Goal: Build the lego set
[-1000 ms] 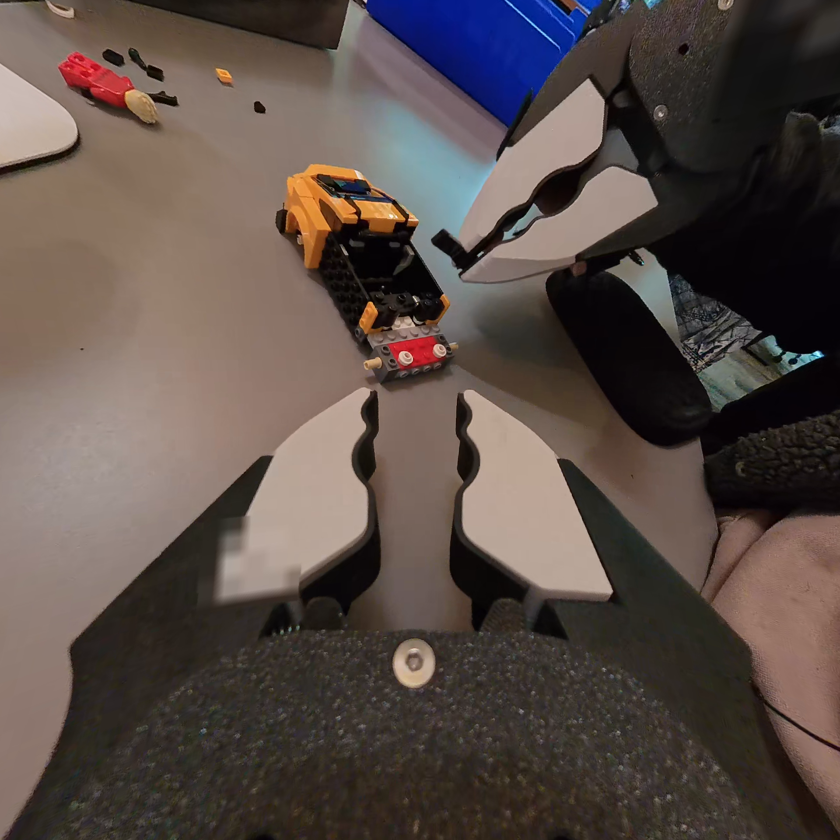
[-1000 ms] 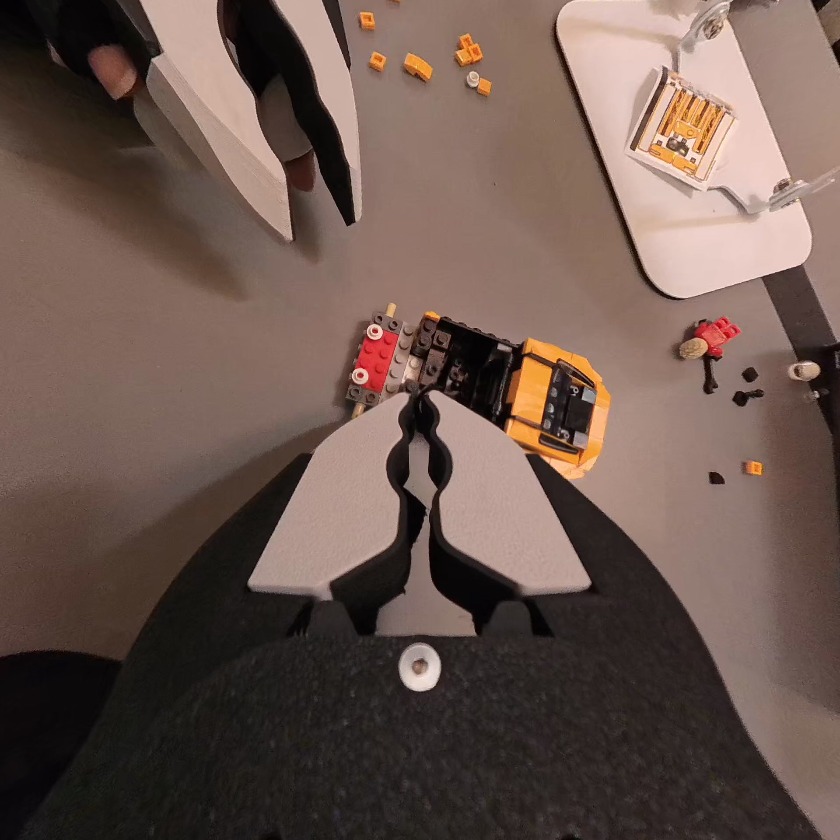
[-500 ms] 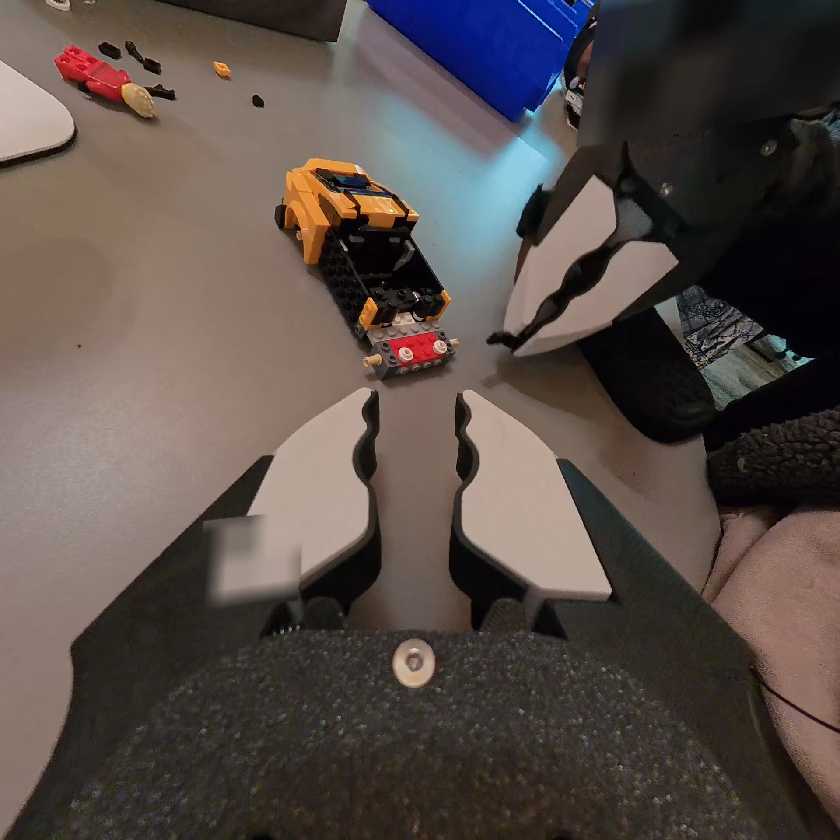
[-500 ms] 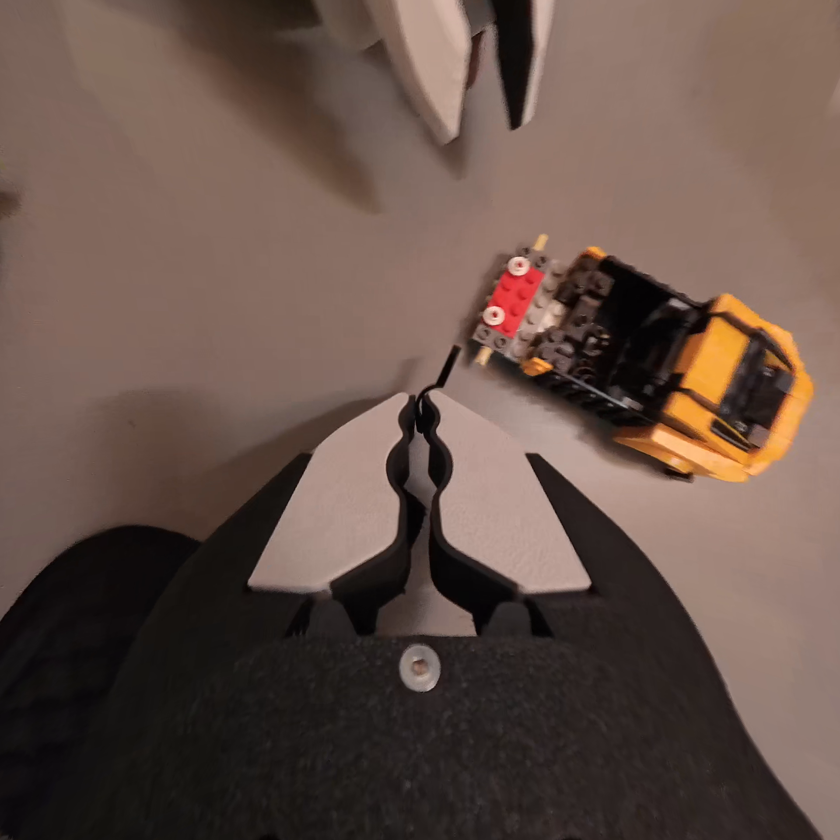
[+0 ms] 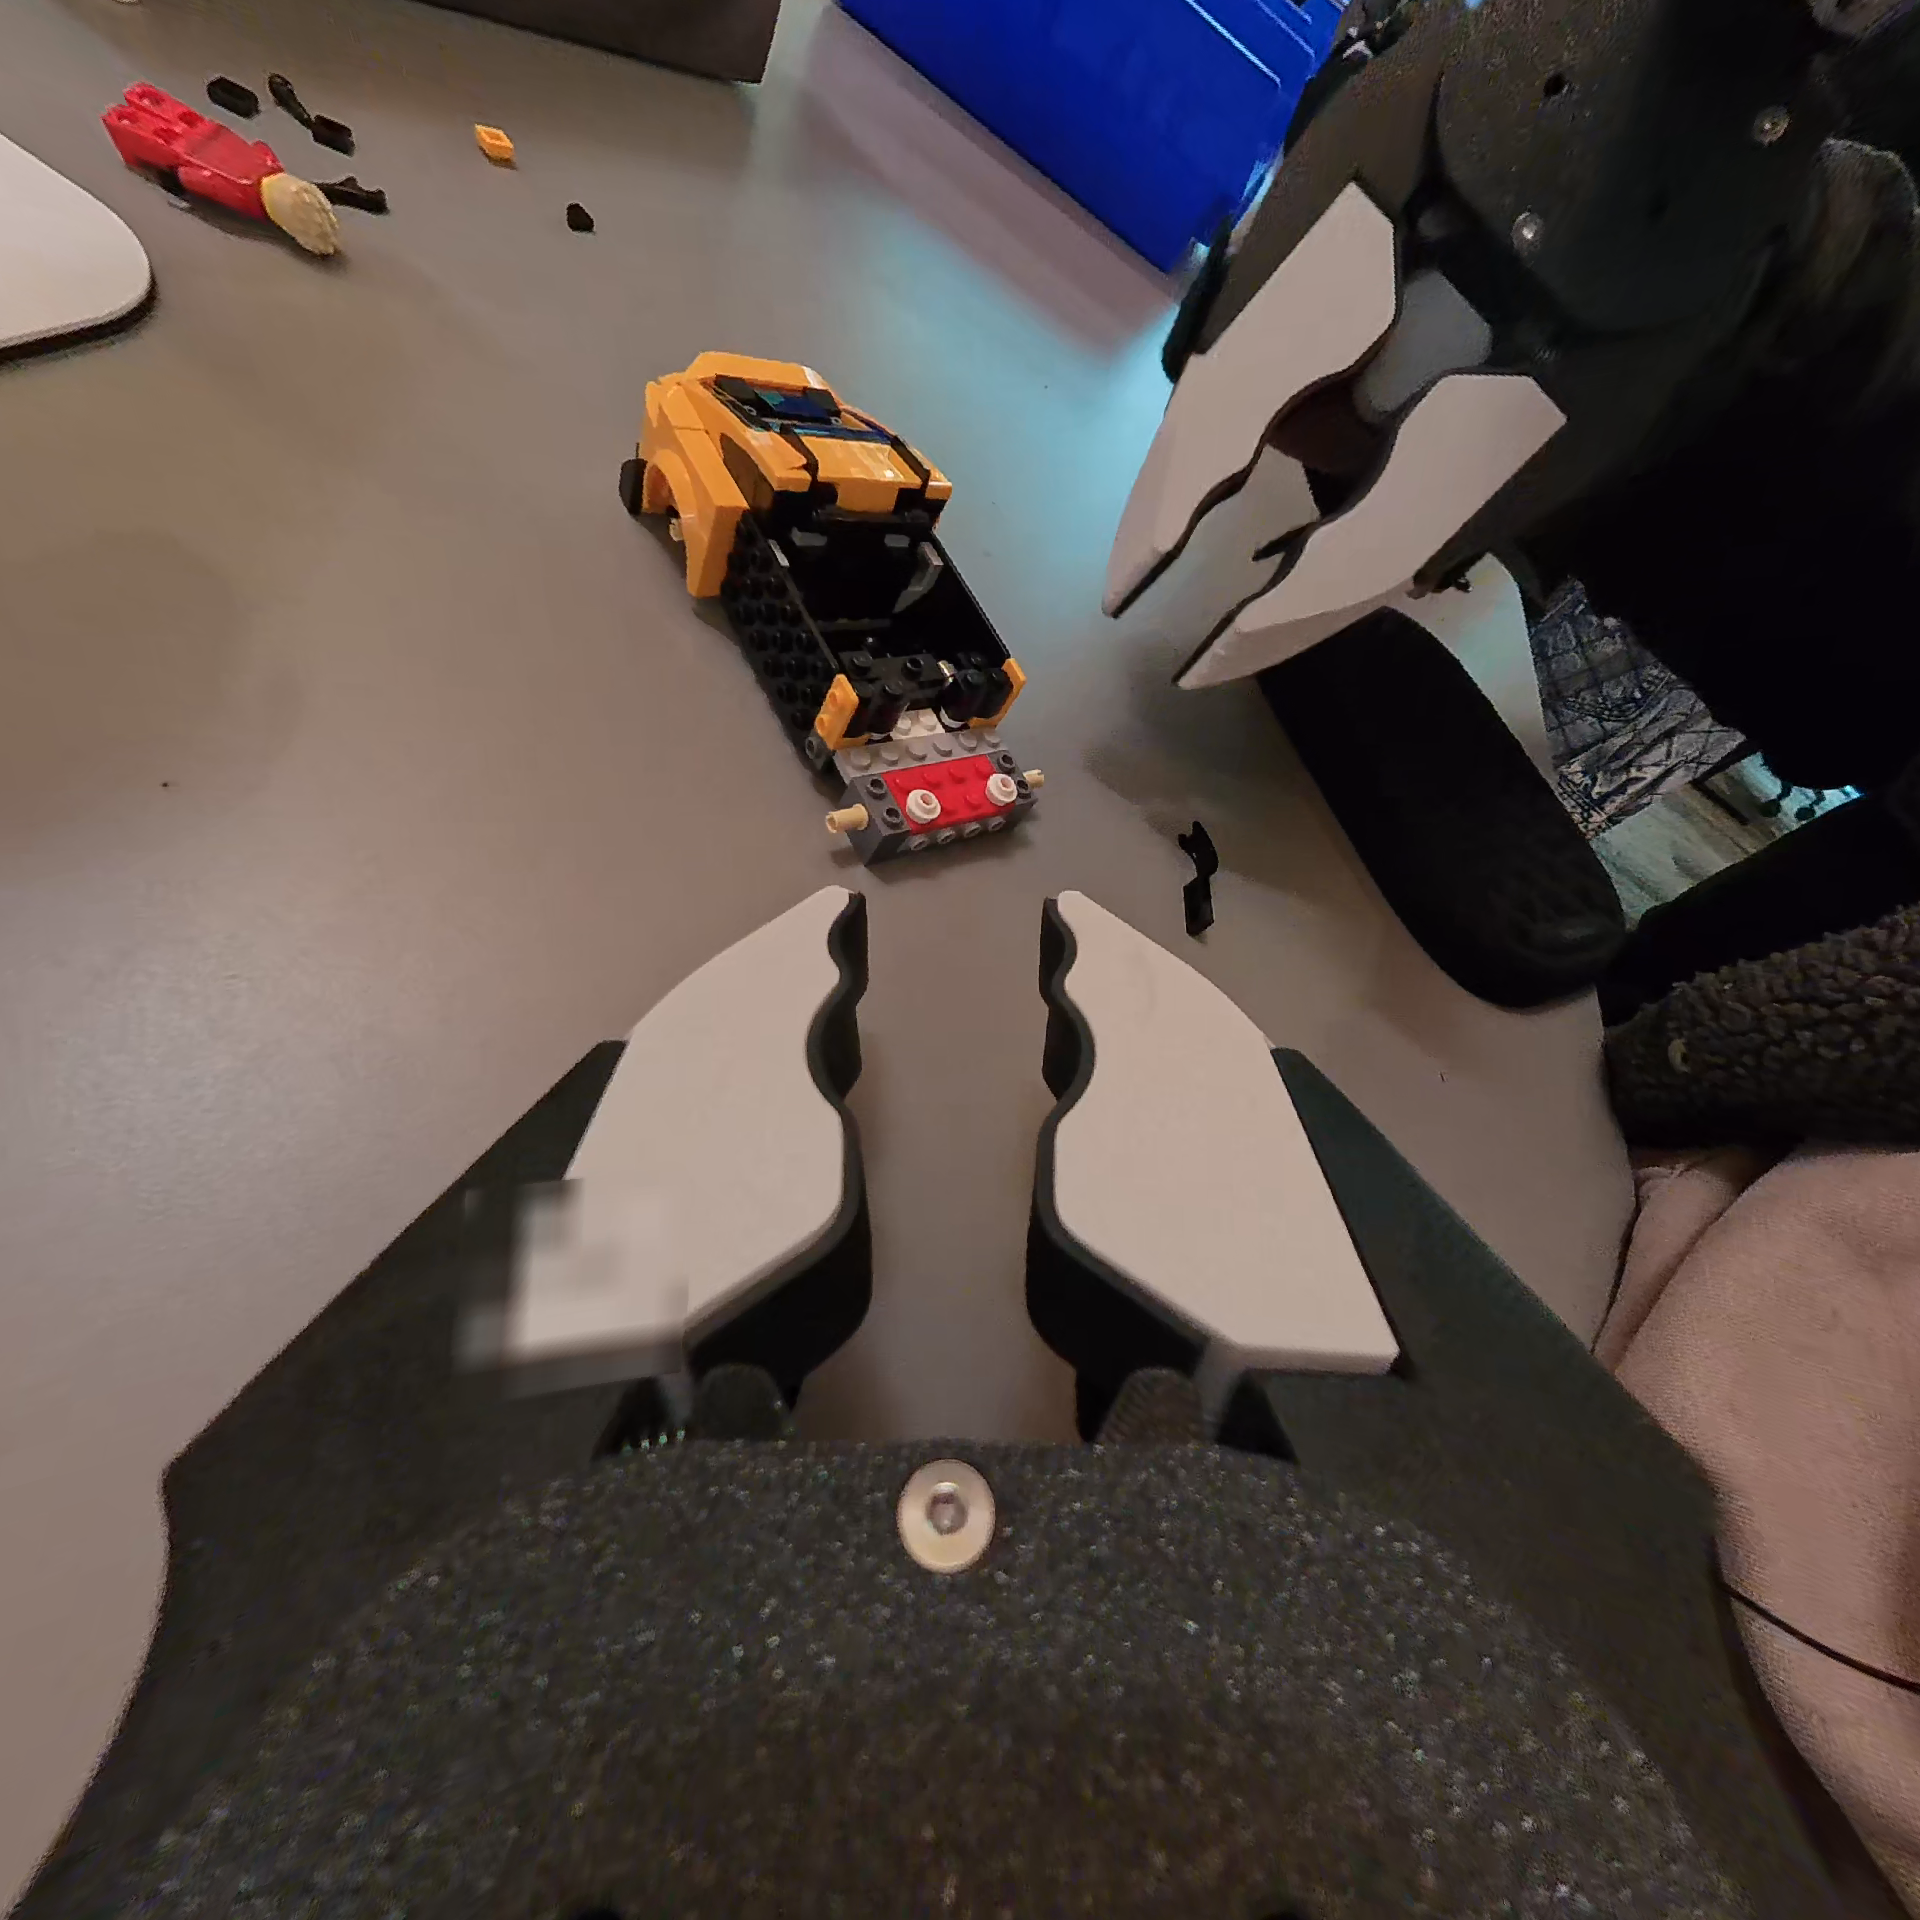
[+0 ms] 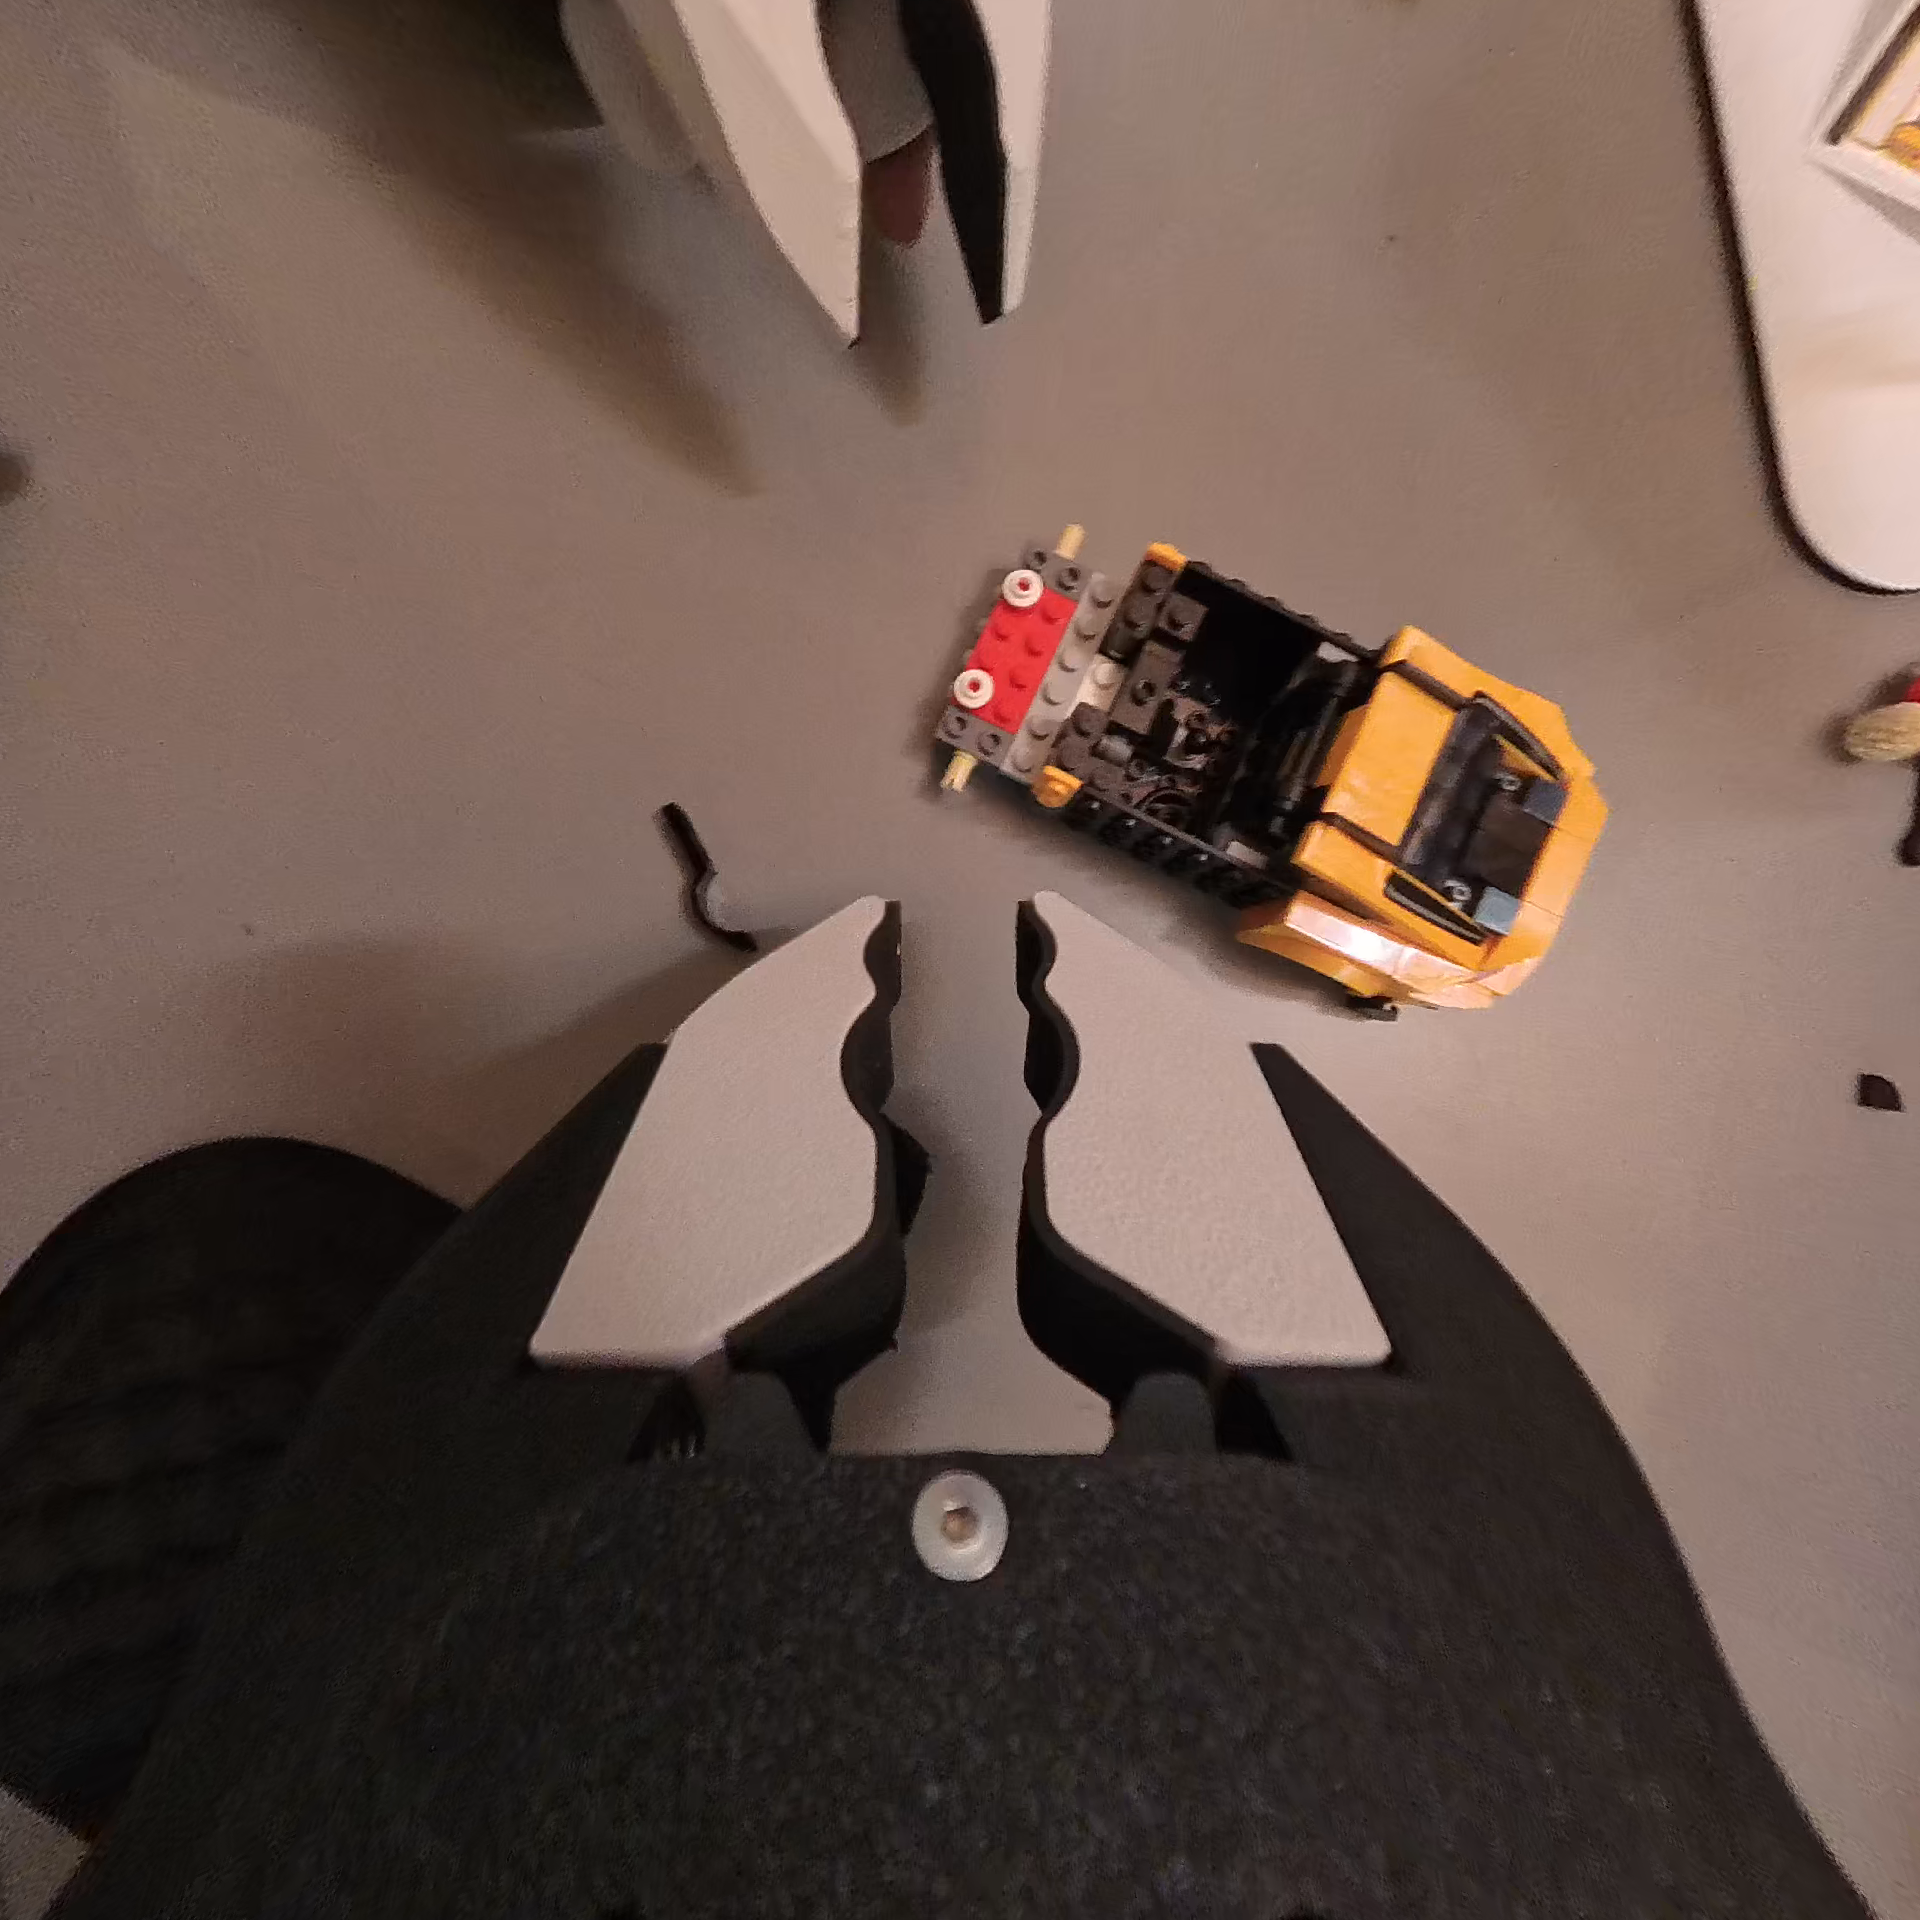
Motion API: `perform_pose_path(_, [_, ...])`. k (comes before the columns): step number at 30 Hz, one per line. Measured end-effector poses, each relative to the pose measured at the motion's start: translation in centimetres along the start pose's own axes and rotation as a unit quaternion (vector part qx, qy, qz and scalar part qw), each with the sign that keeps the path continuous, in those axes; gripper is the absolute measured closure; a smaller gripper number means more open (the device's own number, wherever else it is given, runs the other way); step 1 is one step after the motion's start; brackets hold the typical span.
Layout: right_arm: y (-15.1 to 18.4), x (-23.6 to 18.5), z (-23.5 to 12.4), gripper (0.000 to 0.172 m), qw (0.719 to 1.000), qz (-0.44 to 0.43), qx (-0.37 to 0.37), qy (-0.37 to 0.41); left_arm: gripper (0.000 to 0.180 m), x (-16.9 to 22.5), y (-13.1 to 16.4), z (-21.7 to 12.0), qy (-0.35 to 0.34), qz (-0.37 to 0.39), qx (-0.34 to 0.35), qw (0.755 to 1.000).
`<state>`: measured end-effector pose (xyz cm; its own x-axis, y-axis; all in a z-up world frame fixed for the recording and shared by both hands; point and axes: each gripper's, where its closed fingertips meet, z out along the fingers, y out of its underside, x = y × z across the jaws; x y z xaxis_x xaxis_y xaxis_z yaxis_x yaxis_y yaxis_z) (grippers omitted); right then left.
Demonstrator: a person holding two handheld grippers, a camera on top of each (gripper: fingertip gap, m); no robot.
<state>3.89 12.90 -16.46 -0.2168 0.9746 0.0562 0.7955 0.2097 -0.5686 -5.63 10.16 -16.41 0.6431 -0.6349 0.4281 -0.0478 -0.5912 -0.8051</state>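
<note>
Since both jaw pairs stand apart w/ nothing between, neither holds anything: left hand-held gripper [image 5: 951, 909] hovers just short of toy car's [image 5: 821, 582] red rear block; right hand-held gripper [image 6: 956, 914] sits beside thin black piece [image 6: 696, 873], lying loose on grey worktop [image 5: 312, 831].

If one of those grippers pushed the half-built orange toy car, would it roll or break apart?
The orange toy car shows bare axle pins and no rear wheels, so it would probably slide. Built of snapped-together bricks, its red-and-grey rear block could likely pop off.
</note>
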Motion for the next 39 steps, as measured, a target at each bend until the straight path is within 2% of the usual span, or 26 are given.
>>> perform_pose_path(6, [-1.0,1.4,1.0,0.148,1.0,0.004,-0.006,0.028,0.15,0.0,0.0,0.0,0.0,-0.003,0.0,1.0])
perform_pose_path(13, [-2.4,2.4,1.9,0.145,0.999,0.039,-0.025,0.019,0.15,0.3,0.2,0.0,0.003,0.01,-0.004,1.0])
perform_pose_path(18, [-2.0,2.4,3.6,0.143,0.994,0.078,-0.071,0.008,0.15,0.7,0.4,0.0,0.004,0.027,-0.01,1.0])
perform_pose_path(23, [-1.7,2.8,4.5,0.151,0.988,0.12,-0.095,-0.005,0.15,0.9,0.4,-0.1,0.003,0.038,-0.012,0.999])
perform_pose_path(27, [-1.7,1.8,4.4,0.153,0.992,0.082,-0.092,-0.038,0.15,1.0,0.4,-0.2,0.004,0.042,-0.012,0.999])
perform_pose_path(32, [-1.5,-3.5,3.8,0.154,0.984,-0.086,-0.086,-0.128,0.148,1.0,0.3,-0.2,-0.002,0.051,-0.012,0.999])
perform_pose_path(36, [-2.6,-4.9,2.4,0.151,0.986,-0.079,-0.043,-0.143,0.146,0.8,0.4,-0.1,-0.009,0.058,-0.014,0.998])
perform_pose_path(39, [-3.1,-4.1,0.9,0.15,0.993,-0.045,-0.01,-0.111,0.144,0.6,0.5,-0.1,-0.014,0.059,-0.017,0.998])
